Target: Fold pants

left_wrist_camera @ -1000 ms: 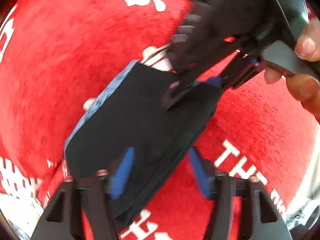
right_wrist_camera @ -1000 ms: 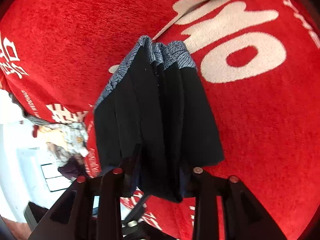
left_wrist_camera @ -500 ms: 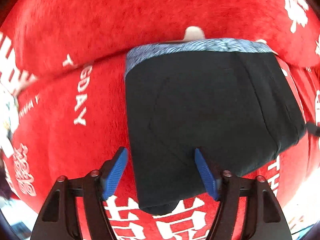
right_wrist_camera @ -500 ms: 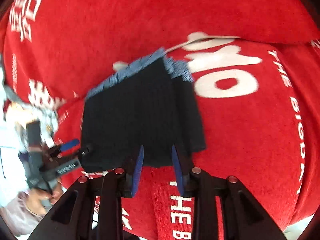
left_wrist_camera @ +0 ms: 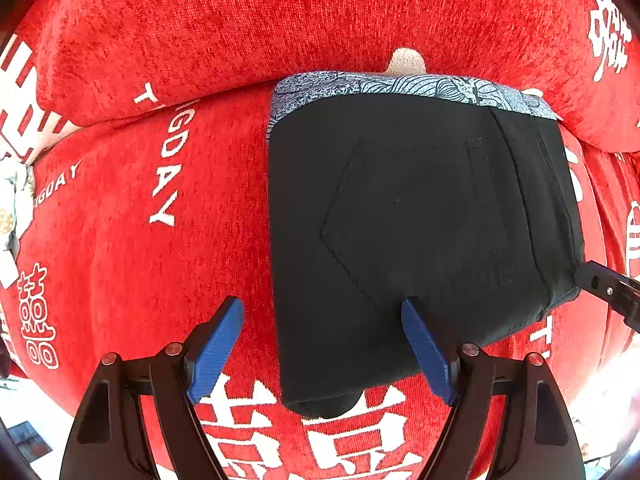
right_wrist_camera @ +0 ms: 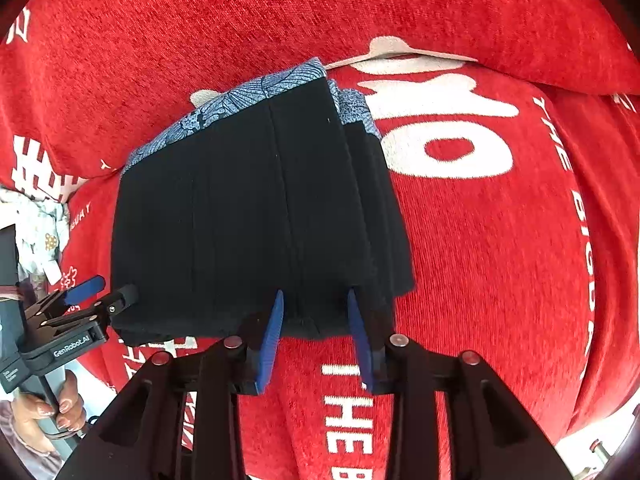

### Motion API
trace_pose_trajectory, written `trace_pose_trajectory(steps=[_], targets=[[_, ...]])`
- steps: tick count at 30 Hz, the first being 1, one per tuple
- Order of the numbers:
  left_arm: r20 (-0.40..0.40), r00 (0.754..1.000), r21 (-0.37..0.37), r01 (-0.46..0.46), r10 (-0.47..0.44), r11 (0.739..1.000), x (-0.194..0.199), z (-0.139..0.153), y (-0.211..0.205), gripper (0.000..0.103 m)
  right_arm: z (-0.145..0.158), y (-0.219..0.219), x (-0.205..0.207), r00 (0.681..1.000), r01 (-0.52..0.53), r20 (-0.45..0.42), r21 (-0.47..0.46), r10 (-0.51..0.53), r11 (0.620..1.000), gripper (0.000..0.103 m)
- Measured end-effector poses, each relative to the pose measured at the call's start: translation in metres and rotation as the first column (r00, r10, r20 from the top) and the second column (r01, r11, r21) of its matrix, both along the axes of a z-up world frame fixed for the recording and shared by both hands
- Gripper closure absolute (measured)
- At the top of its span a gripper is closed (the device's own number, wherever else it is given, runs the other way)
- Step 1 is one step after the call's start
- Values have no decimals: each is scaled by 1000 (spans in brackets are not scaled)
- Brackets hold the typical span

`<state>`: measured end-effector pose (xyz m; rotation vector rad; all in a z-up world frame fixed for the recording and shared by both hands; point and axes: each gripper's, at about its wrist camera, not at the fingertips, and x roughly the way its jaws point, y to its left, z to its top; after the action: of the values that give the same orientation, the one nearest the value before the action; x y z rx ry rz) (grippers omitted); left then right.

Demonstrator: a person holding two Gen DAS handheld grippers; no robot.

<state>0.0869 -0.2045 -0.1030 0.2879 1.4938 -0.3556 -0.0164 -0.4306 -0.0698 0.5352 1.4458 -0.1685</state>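
The folded black pants (left_wrist_camera: 420,216) are being left flat on the red cover (left_wrist_camera: 160,60), while the left hand-held gripper (left_wrist_camera: 324,344) is being held spread, unclamped, and the right hand-held gripper (right_wrist_camera: 316,332) is being opened off the near edge, presumably for release.

A red plush blanket (left_wrist_camera: 120,240) with white lettering (right_wrist_camera: 440,140) covers the surface.
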Motion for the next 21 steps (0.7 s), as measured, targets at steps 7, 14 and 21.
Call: trace_pose_trajectory(steps=[7,14,21], targets=[[14,1000,38,16,-17,999,7,-7,2,1,11,9,-13,999,36,6,10,-37,999,58],[2,1000,41,25,-25,999,7,-8,3,1,19,16,-22,999,47,6,18,-47,999,46],[-6,999,47,41,-40,998,1,-3,-1,1,20,18,-34,998,63,-5,31,-63,998,34]])
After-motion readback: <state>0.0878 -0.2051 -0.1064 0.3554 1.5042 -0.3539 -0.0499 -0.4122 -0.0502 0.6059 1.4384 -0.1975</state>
